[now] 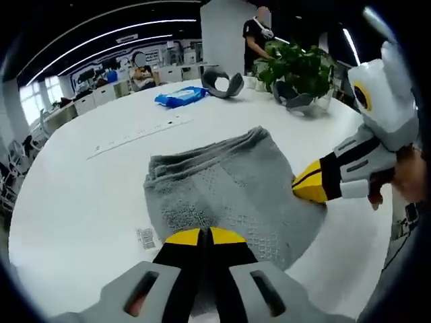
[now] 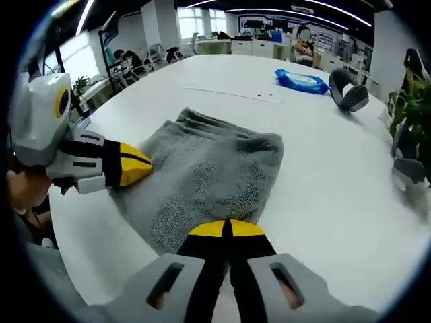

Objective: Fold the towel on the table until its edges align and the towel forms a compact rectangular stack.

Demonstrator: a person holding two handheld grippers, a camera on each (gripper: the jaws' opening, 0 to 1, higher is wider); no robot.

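The grey towel (image 1: 229, 195) lies folded into a thick, roughly rectangular wad on the white tabletop (image 1: 81, 208), its layered edges stacked along the side away from both grippers.

In the left gripper view, the left gripper (image 1: 205, 237) sits at the towel's near edge with its 2 yellow-tipped jaws clenched together; whether cloth is pinched between them cannot be told. The right gripper (image 1: 311, 185) comes in at the towel's right edge, its yellow tip touching the cloth.

In the right gripper view, the right gripper (image 2: 227, 229) has its jaws pressed together at the towel's near edge, and again a grip on cloth cannot be told. The left gripper shows there at the towel's left edge.

Well beyond the towel lie a blue packet (image 1: 180, 97), a grey curved object (image 1: 222, 83) and a potted plant (image 1: 300, 67). A small printed tag (image 1: 145, 238) lies just beside the towel's near left corner.
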